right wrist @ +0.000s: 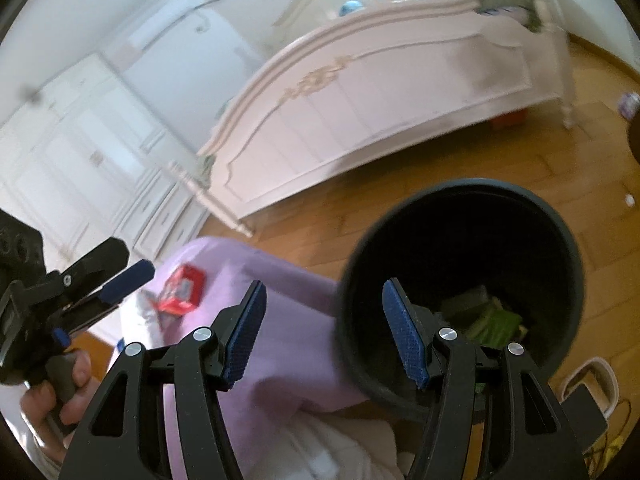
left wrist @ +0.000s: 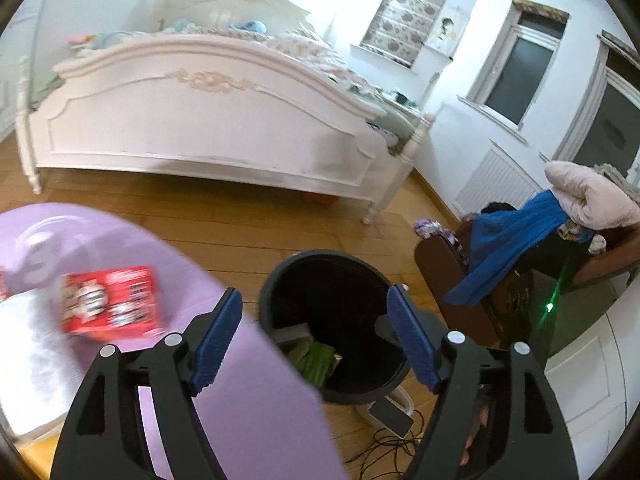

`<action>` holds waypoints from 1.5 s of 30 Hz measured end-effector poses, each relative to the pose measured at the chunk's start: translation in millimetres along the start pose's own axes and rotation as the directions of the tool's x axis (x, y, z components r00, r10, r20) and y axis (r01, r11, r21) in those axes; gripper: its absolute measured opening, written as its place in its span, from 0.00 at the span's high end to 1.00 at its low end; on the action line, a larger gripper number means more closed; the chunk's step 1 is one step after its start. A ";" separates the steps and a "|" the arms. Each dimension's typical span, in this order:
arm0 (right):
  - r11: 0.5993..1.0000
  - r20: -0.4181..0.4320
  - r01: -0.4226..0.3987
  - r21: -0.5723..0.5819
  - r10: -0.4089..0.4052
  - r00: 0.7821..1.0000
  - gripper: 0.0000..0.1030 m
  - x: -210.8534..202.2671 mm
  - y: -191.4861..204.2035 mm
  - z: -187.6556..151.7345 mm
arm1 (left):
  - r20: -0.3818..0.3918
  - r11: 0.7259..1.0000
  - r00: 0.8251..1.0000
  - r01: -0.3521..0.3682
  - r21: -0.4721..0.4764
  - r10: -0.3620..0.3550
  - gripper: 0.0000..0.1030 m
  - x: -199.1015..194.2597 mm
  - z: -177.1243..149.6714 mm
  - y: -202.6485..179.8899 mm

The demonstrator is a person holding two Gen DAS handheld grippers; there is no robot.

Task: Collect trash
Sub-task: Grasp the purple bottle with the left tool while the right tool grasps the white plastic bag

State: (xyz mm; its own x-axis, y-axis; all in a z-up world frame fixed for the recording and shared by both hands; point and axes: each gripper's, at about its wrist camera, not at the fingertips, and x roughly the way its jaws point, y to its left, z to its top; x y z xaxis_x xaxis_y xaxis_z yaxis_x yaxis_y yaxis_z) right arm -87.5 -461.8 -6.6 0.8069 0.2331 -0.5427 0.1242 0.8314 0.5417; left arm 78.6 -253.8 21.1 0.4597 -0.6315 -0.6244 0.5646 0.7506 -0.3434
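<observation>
A black trash bin stands on the wood floor beside a purple-covered surface; green and grey trash lies at its bottom. The bin also shows in the right wrist view. A red printed box lies on the purple surface, also in the right wrist view. My left gripper is open and empty, above the bin's left rim. My right gripper is open and empty, over the gap between purple surface and bin. The left gripper, hand-held, shows in the right wrist view, near the red box.
A white bed stands across the floor. A dark chair with a blue cloth and pink pillow is right of the bin. A white device and cables lie on the floor behind the bin. White paper lies on the purple surface.
</observation>
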 end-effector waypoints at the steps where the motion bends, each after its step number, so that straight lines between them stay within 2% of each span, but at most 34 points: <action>1: 1.000 -0.009 -0.012 -0.022 0.012 1.000 0.41 3.1 12.4 -1.0 | 0.011 1.000 1.000 -0.016 -0.012 0.016 0.27 -11.2 -1.9 7.2; 3: 0.998 -0.023 -0.028 -0.053 0.027 0.999 0.40 6.7 31.2 -3.3 | 0.031 0.999 0.999 -0.034 -0.035 0.035 0.27 -29.3 -6.4 20.7; 5: 0.995 -0.033 -0.044 -0.091 0.041 0.999 0.30 11.3 52.8 -6.0 | 0.050 0.996 0.997 -0.059 -0.063 0.062 0.27 -49.2 -12.2 36.5; 6: 0.993 -0.038 -0.054 -0.109 0.050 0.998 0.29 14.2 63.9 -6.9 | 0.059 0.995 0.995 -0.069 -0.073 0.074 0.27 -58.6 -15.7 43.4; 8: 0.986 -0.063 -0.078 -0.146 0.070 0.996 0.29 20.1 85.0 -10.0 | 0.082 0.990 0.990 -0.106 -0.097 0.115 0.27 -80.8 -24.4 61.0; 11: 0.975 -0.095 -0.106 -0.197 0.088 0.992 0.21 29.7 116.0 -15.0 | 0.101 0.977 0.978 -0.171 -0.124 0.183 0.27 -109.7 -38.3 86.7; 16: 0.952 -0.163 -0.141 -0.272 0.099 0.982 0.16 52.3 161.9 -23.7 | 0.095 0.930 0.934 -0.325 -0.169 0.344 0.27 -150.0 -73.1 134.7; 19: 0.938 -0.211 -0.160 -0.308 0.097 0.973 0.15 71.2 190.7 -29.9 | 0.065 0.895 0.903 -0.407 -0.183 0.424 0.27 -164.4 -91.5 159.7; 21: 0.928 -0.233 -0.163 -0.335 0.086 0.969 0.12 80.2 204.6 -34.1 | 0.042 0.880 0.891 -0.438 -0.185 0.452 0.27 -168.9 -99.5 172.8; 23: 0.914 -0.253 -0.158 -0.373 0.063 0.965 0.11 90.9 221.8 -40.2 | 0.013 0.874 0.888 -0.449 -0.186 0.459 0.27 -172.2 -107.8 182.2; 26: 0.901 -0.286 -0.157 -0.405 0.038 0.957 0.11 106.6 239.5 -46.5 | -0.019 0.880 0.895 -0.443 -0.170 0.446 0.27 -172.4 -116.7 190.7; 31: 0.890 -0.326 -0.145 -0.433 -0.005 0.945 0.11 134.4 261.3 -52.2 | -0.073 0.884 0.892 -0.451 -0.119 0.445 0.28 -164.4 -125.7 194.9; 34: 0.879 -0.344 -0.137 -0.456 -0.032 0.939 0.08 146.5 270.6 -55.5 | -0.095 0.882 0.887 -0.461 -0.100 0.452 0.29 -159.4 -130.5 198.8; 35: 0.877 -0.350 -0.136 -0.461 -0.039 0.936 0.08 150.1 274.1 -56.8 | -0.100 0.880 0.884 -0.466 -0.094 0.457 0.31 -158.7 -131.5 198.9; 37: 0.870 -0.346 -0.121 -0.478 -0.060 0.936 0.08 157.0 279.8 -60.1 | -0.123 0.880 0.882 -0.467 -0.087 0.456 0.43 -154.1 -132.1 201.5; 40: 0.863 -0.343 -0.109 -0.492 -0.077 0.936 0.08 161.0 281.5 -63.5 | -0.143 0.879 0.882 -0.465 -0.104 0.450 0.47 -152.7 -134.8 208.1; 42: 0.860 -0.342 -0.108 -0.500 -0.081 0.936 0.17 163.1 281.0 -65.4 | -0.141 0.880 0.884 -0.461 -0.111 0.445 0.51 -154.0 -134.7 211.0; 45: 0.865 -0.336 -0.104 -0.491 -0.078 0.939 0.28 163.3 278.7 -64.9 | -0.140 0.875 0.878 -0.473 -0.105 0.458 0.61 -153.5 -133.4 213.2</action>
State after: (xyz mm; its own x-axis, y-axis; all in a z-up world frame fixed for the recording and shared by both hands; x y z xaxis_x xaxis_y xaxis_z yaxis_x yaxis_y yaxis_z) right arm 41.5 -159.3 14.1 0.5535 0.3233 -0.7676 -0.2598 0.9426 0.2096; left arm 36.9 29.1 -49.8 0.5660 -0.1836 -0.8037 0.2042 0.9757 -0.0791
